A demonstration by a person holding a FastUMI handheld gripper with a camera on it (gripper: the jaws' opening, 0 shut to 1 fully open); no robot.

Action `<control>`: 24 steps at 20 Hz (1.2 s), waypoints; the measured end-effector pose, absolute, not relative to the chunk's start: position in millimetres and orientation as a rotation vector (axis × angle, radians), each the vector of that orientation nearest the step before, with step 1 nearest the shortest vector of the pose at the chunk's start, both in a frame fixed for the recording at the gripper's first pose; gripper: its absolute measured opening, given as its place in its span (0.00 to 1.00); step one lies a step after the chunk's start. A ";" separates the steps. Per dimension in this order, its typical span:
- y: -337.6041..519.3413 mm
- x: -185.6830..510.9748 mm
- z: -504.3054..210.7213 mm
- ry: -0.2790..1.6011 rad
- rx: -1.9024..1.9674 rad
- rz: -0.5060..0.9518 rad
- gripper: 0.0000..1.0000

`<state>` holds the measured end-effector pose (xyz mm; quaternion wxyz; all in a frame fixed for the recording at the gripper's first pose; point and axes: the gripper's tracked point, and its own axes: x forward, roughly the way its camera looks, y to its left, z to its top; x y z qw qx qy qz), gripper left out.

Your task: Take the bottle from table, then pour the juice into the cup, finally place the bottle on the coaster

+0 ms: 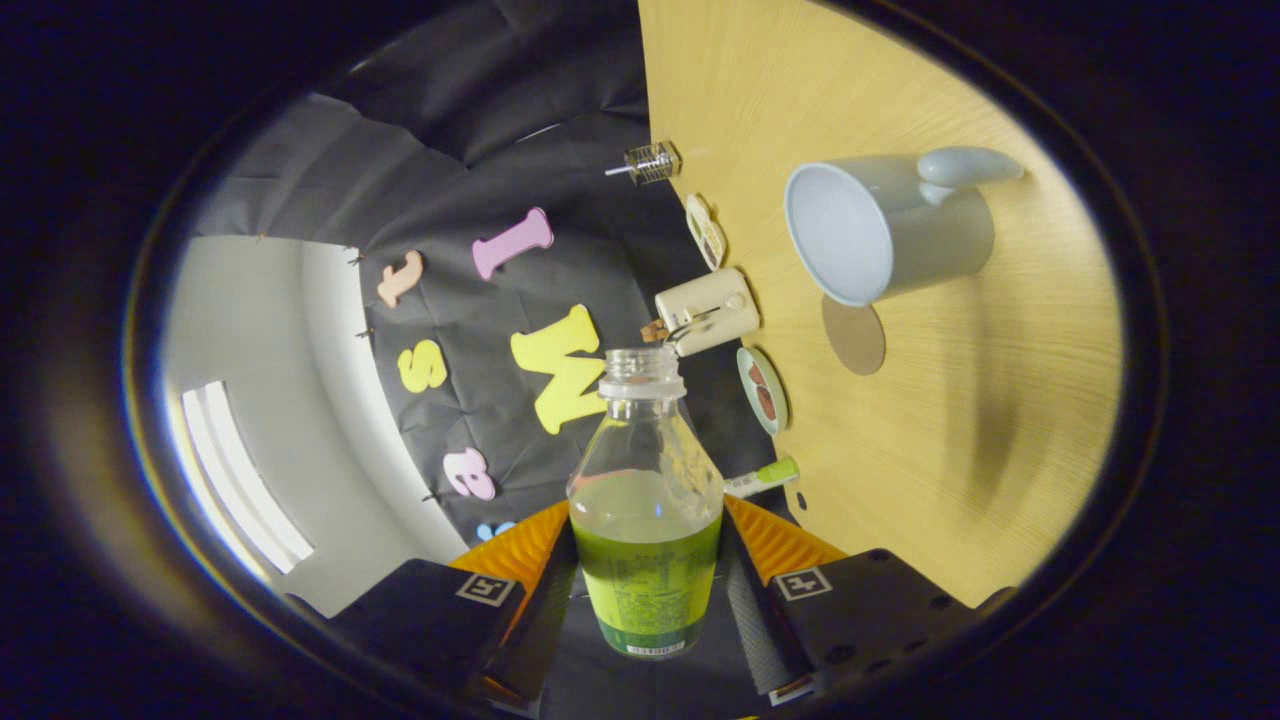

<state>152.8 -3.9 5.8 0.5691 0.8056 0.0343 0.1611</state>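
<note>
Jaws clamped on bottle (pixel 646 520) — label unreadable

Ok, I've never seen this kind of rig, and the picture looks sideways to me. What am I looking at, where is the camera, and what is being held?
There is no robot arm here: a person carries a hand-held gripper, and the camera rides on it, looking forward along its two fingers. The picture looks sideways because the gripper is rolled over, so the wooden table appears turned on its side.

The fingers are closed on a clear bottle, one on each side. It has no cap and holds green juice.

Beyond the bottle, on the table, stand a pale mug with its open mouth facing the camera and, next to it, a round brown coaster. Along the table's far edge sit a cream kettle, two small dishes and a green pen. No juice is flowing yet.
</note>
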 end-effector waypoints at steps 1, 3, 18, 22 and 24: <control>-5.4 153.2 6.6 0.083 1.896 0.380 0.79; -9.4 151.6 8.7 0.079 1.922 0.382 0.79; -3.8 153.8 23.8 0.112 2.049 0.462 0.79; -10.6 153.4 23.7 0.095 2.076 0.470 0.79; -17.4 154.3 25.6 0.079 2.103 0.476 0.79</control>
